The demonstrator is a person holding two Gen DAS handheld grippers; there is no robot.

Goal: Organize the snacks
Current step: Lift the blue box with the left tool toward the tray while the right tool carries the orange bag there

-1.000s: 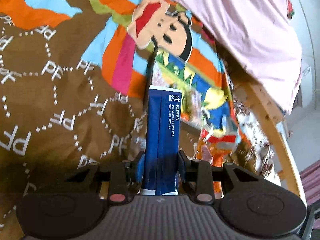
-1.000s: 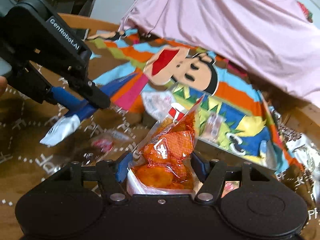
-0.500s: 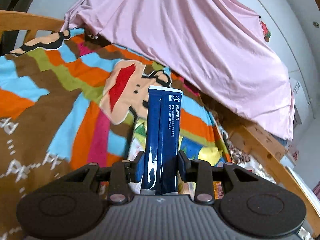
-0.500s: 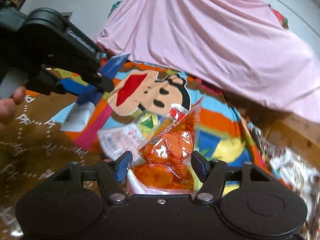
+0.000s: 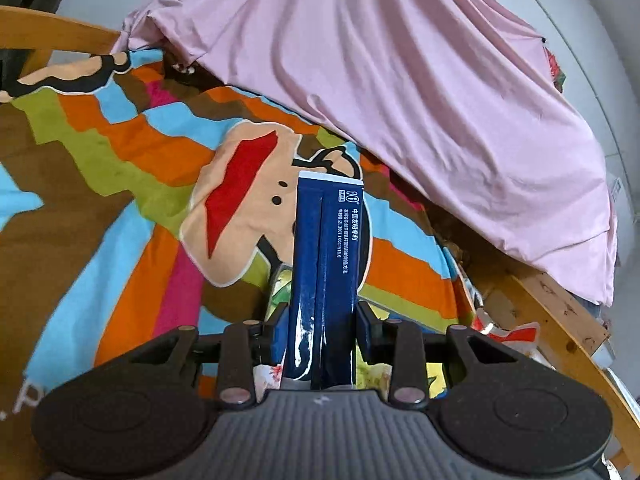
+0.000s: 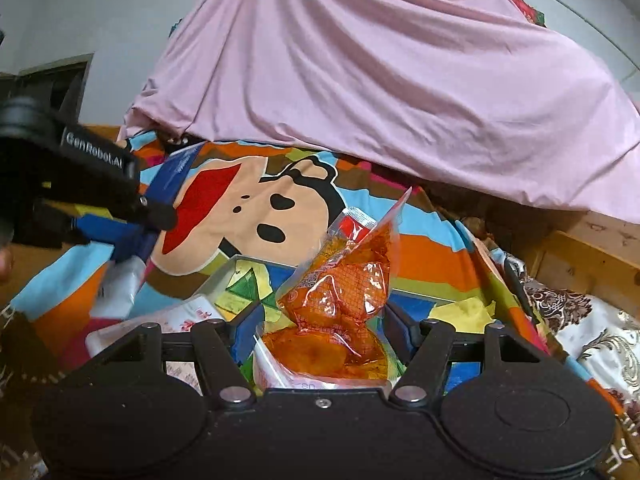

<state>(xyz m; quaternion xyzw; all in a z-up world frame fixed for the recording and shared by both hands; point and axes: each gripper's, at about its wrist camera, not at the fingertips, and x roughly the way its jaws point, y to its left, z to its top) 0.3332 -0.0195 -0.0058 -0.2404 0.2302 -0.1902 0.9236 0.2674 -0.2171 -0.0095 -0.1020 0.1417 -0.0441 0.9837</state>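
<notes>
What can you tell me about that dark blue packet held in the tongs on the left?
The dark blue packet is a long, slim, glossy pouch with a seam down its middle, a white strip at its far end and small white print along one side. The left tongs pinch its lower part, so it points forward over the cartoon bedspread. In the right view its other end looks white. It seems sealed.

Setting: a bedroom in a home. Evidence:

- A bed with a wooden frame (image 5: pixel 560 312), its rail running along the right of the frame in both views.
- A cartoon-print bedspread (image 5: pixel 120 168) in brown, orange, blue and green covers the mattress across the centre and left.
- A pink sheet (image 6: pixel 380 92) is draped over a bulky mound in the upper half of the frame.
- A plain white wall (image 6: pixel 88 12) shows at upper left.
- A floral patterned fabric (image 6: pixel 588 320) lies at lower right.
</notes>
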